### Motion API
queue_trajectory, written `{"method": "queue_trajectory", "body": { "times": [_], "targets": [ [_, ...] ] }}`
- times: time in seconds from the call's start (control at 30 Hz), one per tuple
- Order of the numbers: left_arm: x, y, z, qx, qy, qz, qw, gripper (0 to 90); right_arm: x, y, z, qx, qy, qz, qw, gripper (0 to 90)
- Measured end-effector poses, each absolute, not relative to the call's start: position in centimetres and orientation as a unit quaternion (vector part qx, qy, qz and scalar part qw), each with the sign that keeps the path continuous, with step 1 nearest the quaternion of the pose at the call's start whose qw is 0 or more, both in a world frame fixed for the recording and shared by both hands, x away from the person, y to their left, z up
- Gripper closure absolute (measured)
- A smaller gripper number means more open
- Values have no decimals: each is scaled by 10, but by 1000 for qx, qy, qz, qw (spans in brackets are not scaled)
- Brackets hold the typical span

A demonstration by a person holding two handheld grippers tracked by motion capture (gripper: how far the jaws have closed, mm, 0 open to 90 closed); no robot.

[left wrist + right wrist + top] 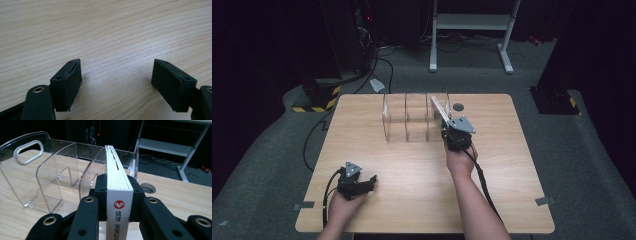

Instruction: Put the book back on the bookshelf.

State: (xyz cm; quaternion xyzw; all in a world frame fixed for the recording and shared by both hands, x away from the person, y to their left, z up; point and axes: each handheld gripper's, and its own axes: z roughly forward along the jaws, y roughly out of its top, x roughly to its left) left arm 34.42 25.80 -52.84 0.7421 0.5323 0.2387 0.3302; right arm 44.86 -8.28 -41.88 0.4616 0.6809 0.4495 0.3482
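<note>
My right gripper [447, 127] is shut on a thin white book [117, 185], spine toward the camera with a red logo and dark characters. The book [440, 111] stands on edge and reaches into the rightmost slot of a clear acrylic file rack [407, 120] at the table's far middle. In the right gripper view the rack [45, 177] shows its curved dividers and a handle cut-out at the left. My left gripper [371, 181] rests near the front left of the table, open, with bare wood between its pads [67, 83].
The wooden table [512, 165] has a round cable hole [458, 106] just right of the rack. Beyond the far edge stand a white metal frame [472, 30] and cables on the grey floor. Tape marks sit at the table's front corners.
</note>
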Motion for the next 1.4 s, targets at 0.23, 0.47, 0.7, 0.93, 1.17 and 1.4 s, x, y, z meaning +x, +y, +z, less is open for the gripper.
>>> {"method": "queue_trajectory", "body": {
  "times": [0.23,0.47,0.7,0.93,1.17,1.4],
  "targets": [
    [344,258,-528,743,532,239,330,243,458,-79,-419,463,681,446,351,750],
    [344,258,-528,743,531,238,330,243,466,-76,-424,470,677,442,354,750],
    [344,258,-528,743,531,238,330,243,472,-75,-429,476,674,439,356,750],
    [345,258,-528,743,531,238,331,243,474,-74,-431,475,672,440,359,749],
    [344,258,-528,743,531,238,331,244,474,-73,-432,476,671,439,360,745],
    [344,258,-528,745,528,238,330,246,466,-73,-437,486,667,439,355,740]
  ]
}}
